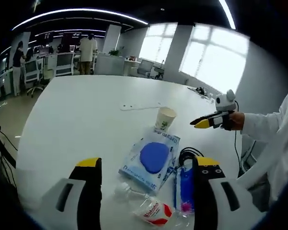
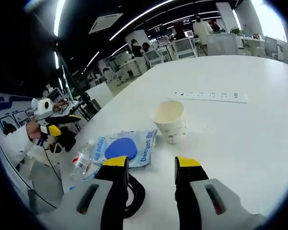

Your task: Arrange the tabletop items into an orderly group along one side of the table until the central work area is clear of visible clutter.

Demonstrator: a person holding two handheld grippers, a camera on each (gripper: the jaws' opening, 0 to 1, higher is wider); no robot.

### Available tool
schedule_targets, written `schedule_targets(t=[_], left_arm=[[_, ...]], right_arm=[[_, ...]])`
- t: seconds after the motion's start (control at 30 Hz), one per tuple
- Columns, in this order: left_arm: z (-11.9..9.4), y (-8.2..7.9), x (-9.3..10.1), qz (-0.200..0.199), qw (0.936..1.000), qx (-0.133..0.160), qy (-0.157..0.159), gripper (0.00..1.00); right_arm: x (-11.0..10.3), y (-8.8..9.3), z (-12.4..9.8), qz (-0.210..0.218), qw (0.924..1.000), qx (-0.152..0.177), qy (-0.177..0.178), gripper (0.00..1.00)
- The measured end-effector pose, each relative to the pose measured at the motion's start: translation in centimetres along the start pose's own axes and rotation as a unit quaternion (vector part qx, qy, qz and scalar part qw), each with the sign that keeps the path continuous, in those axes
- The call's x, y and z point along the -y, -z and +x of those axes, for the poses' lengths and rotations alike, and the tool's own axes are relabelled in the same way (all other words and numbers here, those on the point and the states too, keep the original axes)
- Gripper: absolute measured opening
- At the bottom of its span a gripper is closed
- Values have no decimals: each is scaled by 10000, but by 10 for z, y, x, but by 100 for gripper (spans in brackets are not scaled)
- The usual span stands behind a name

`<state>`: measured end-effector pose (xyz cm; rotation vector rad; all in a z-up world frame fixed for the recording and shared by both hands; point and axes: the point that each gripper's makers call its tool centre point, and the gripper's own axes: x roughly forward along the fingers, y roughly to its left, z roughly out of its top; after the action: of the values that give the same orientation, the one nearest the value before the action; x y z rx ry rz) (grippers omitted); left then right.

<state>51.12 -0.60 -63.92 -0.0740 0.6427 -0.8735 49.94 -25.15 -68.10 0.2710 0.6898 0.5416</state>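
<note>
Left tongs [image 1: 146, 165] stand with jaws apart and nothing between them, hovering over a loose cluster on the white table [image 1: 77, 115]; right tongs [image 2: 152, 165] likewise apart and empty, seen from the left gripper view out to the right as a yellow-tipped pair held in a hand [image 1: 236, 120] from a white sleeve. Just ahead of the left tongs, between the jaws — a blue wipes packet [image 1: 151, 160] lying flat; nearer, close to the left jaw's inner side, a small clear bottle with a red label [image 1: 146, 207] on its side; against the right jaw a blue wrapped item [image 1: 185, 189] with a black cable [image 1: 188, 154] looped beside it. Beyond the packet stands a paper cup [image 1: 164, 119], upright, apart from the rest. Farther off, a flat white power strip [image 1: 140, 106] lies alone toward mid-table. From the right gripper view the cup [image 2: 170, 120] sits straight ahead of the jaws, the packet [image 2: 122, 148] to the left of them, the bottle [image 2: 81, 160] farther left, cable [image 2: 133, 191] by the left jaw. Judgement: sorting looks barely begun — items lie scattered, no tidy row yet, neither pair committed to a grasp. Next move likely calls for the right tongs to advance on the cup, closing gently on its thin wall so it does not crush or tip, then carrying it toward the cluster's side of the table.
</note>
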Motion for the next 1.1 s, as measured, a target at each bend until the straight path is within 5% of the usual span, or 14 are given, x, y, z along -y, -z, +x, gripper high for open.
schedule_targets(t=[0.4,0.97,1.1], left_arm=[[26,13,-29,-407,9981,-439,-132,68],[55,41,-43,-660,9909,-1153,-190,57],[59,51,-43,-815,9868,-1387,-172,42]], right_arm=[[3,10,22,213,9997,-122,-81,35],[2,25,43,454,9984,-272,-222,28],[1,27,46,532,9979,-280,-255,26]])
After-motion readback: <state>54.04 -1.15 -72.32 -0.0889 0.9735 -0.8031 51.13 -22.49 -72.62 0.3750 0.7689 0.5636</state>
